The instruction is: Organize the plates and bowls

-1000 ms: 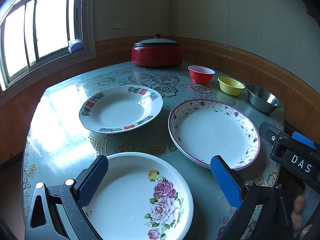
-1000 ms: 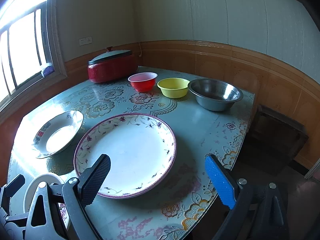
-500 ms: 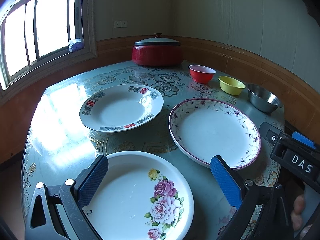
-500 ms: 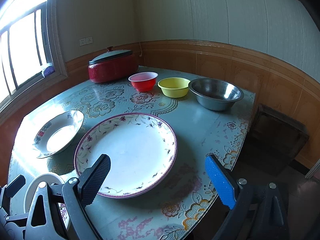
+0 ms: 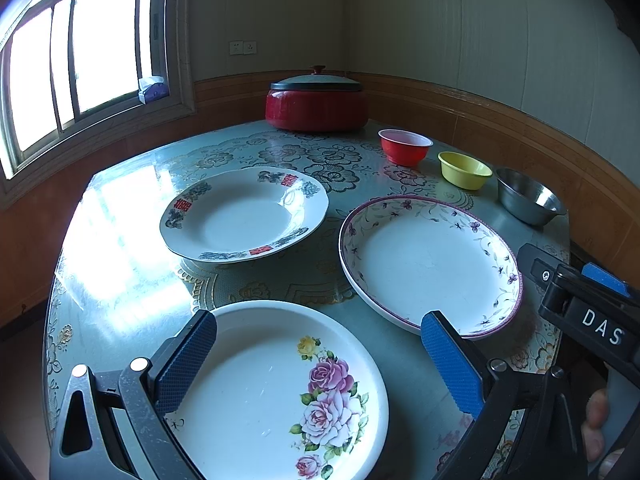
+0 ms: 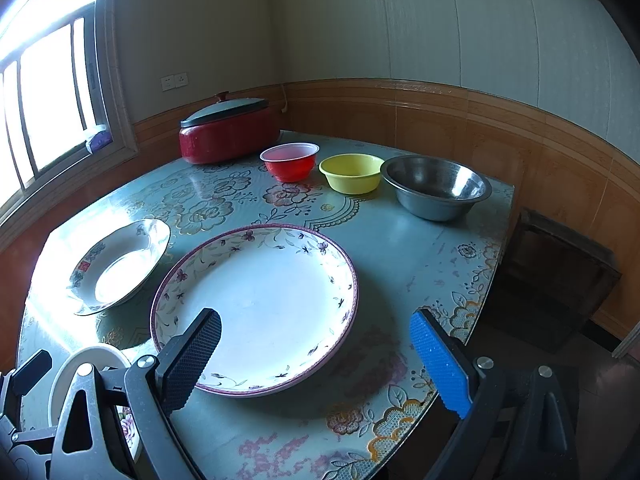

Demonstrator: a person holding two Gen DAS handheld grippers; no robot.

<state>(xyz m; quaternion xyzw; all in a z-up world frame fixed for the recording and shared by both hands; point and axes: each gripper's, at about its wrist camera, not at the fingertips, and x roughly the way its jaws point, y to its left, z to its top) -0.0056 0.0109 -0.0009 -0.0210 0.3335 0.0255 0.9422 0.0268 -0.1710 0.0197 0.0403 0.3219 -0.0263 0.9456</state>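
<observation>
- Your left claw [image 5: 318, 360] is wide apart, holding nothing, hovering over the near edge of the rose plate [image 5: 280, 392].
- Your right claw [image 6: 316, 360] is also wide, holding nothing, above the near rim of the vine plate [image 6: 256, 304].
- Bench [image 6: 400, 248]: rounded top with a glossy teal floral cover and strong window glare on its left side.
- Rose plate sits at the near edge of the bench; in the right wrist view only a sliver of it shows behind your left claw's frame.
- Vine plate, purple rim, lies to the right of the rose plate, near it but apart.
- Deep plate [image 5: 244, 216] with red marks on its rim sits behind the rose plate, left of the vine plate, just beside it, not touching.
- Three bowls in a row along the far right side: red bowl [image 6: 290, 161], yellow bowl [image 6: 352, 173], steel bowl [image 6: 436, 186]. Yellow and steel look close to touching; can't tell for sure.
- Red pot [image 5: 316, 98] with a dark-rimmed lid at the far end of the bench, against the corner.
- Room: pale walls over an orange-brown wainscot [image 6: 500, 128], barred window [image 5: 76, 56] at left, a small box on its sill, a wall socket [image 5: 243, 47] above the pot.
- A dark wooden crate [image 6: 560, 276] stands on the floor to the right of the bench.
- Your fingers [image 5: 596, 424] show at the lower right in the left wrist view.
</observation>
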